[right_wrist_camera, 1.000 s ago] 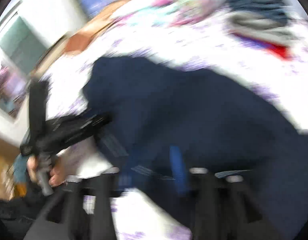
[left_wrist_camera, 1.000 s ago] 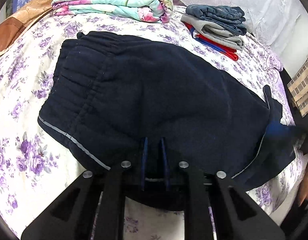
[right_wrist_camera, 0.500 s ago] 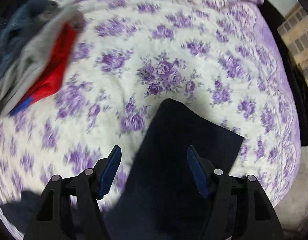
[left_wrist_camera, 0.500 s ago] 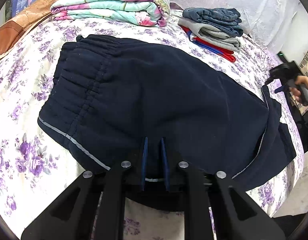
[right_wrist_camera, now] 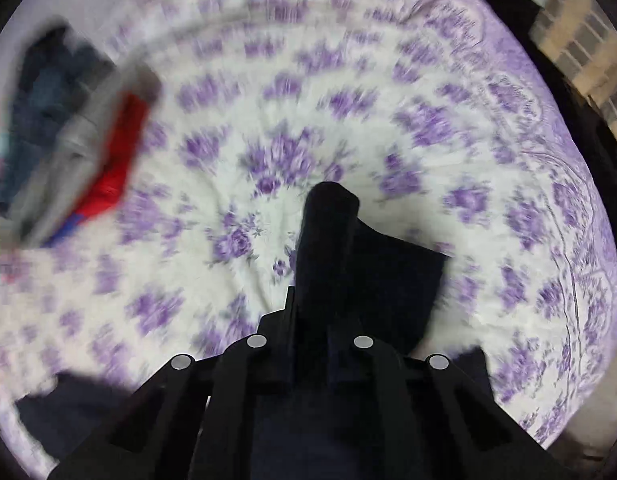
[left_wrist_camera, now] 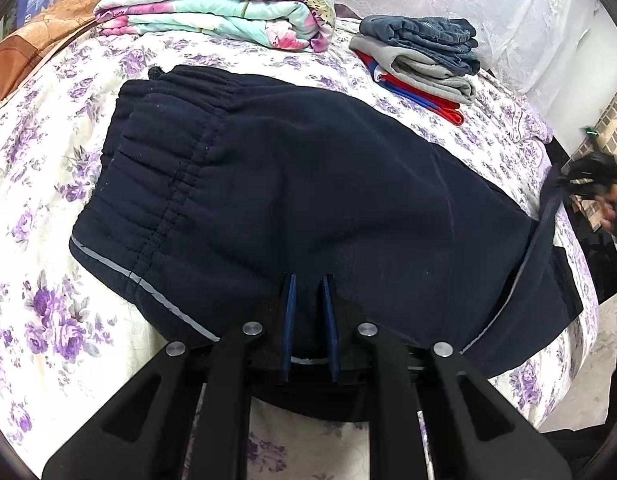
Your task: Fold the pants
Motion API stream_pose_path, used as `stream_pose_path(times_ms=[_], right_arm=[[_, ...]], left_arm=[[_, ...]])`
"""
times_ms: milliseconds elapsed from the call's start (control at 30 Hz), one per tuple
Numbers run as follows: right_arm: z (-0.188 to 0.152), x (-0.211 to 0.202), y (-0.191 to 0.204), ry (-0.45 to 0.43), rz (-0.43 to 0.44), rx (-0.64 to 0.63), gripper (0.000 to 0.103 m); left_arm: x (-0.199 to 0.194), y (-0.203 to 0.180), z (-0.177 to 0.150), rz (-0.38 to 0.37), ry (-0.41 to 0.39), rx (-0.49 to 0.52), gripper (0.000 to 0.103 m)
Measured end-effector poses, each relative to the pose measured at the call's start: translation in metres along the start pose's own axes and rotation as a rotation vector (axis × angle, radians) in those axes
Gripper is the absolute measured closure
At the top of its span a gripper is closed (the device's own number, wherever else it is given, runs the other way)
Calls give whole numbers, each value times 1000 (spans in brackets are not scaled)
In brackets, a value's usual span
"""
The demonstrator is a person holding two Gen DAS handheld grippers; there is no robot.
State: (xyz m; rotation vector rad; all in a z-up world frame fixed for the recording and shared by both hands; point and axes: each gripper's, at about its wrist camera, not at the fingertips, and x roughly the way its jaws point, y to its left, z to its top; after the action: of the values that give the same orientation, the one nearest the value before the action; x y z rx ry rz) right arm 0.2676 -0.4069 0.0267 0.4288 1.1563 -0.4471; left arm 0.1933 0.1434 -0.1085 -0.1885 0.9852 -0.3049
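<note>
Dark navy pants (left_wrist_camera: 316, 200) lie across the flowered bed, waistband at the left, legs running right. My left gripper (left_wrist_camera: 308, 300) is shut on the pants' near edge, cloth pinched between its blue pads. My right gripper (right_wrist_camera: 312, 308) is shut on the pants' leg end (right_wrist_camera: 328, 220), which sticks up between its fingers and hangs lifted above the bedsheet. In the left wrist view the right gripper (left_wrist_camera: 588, 176) shows at the far right, pulling a strip of the leg end up.
A folded floral quilt (left_wrist_camera: 220, 12) lies at the back of the bed. A stack of folded clothes (left_wrist_camera: 420, 60) sits at the back right, also blurred in the right wrist view (right_wrist_camera: 72, 132). The bed's right edge (right_wrist_camera: 588, 240) drops off nearby.
My right gripper has shut on the pants' leg end and lifted it. My left gripper stays shut on the near edge.
</note>
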Motion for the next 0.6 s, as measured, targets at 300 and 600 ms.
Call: stream_pose_path(times_ms=[300,600], right_arm=[[-137,-45,-141,-105,213,177,91],[-199,28,-189,-93,372,312,92]], left_arm=[[3,0,9,-19,68,30,89],[7,-13,16,56,123,110,89]])
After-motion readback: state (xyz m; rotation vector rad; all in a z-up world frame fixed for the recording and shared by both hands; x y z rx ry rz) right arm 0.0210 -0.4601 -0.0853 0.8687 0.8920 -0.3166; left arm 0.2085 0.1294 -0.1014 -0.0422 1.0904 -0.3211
